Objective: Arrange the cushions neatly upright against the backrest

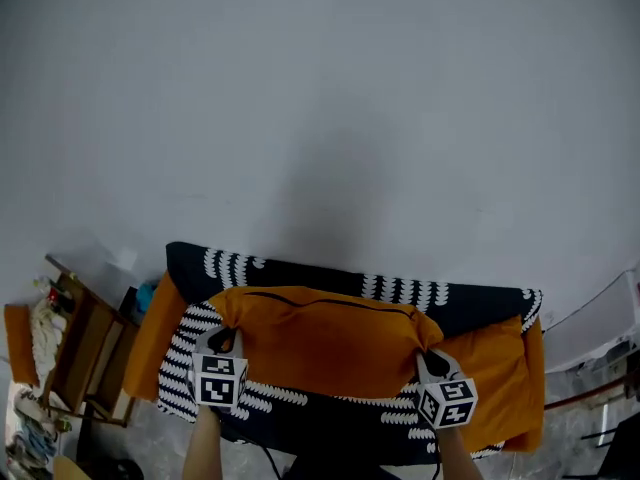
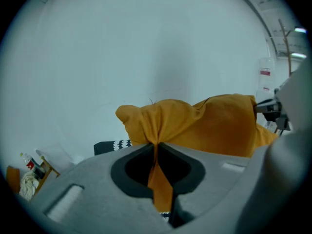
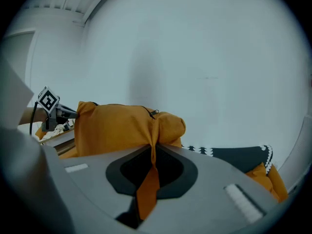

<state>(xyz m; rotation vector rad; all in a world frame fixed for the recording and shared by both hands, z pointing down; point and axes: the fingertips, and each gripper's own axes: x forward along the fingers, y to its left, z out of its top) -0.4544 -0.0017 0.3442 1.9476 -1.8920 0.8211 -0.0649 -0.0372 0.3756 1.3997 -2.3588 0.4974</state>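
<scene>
An orange cushion (image 1: 325,340) is held up in front of the sofa backrest (image 1: 300,271), which is dark with white pattern. My left gripper (image 1: 226,341) is shut on the cushion's left corner, the fabric (image 2: 157,130) pinched between the jaws. My right gripper (image 1: 433,362) is shut on the right corner, with the orange cloth (image 3: 152,130) squeezed between its jaws. The cushion's zip (image 3: 154,113) faces up along its top edge. Other orange cushions lie at the sofa's left end (image 1: 160,328) and right end (image 1: 505,368).
A black-and-white patterned cover (image 1: 180,363) drapes the sofa seat. A wooden side table (image 1: 75,353) with clutter stands to the left. A plain pale wall (image 1: 330,108) rises behind the sofa. A metal rack (image 1: 600,398) stands at the right.
</scene>
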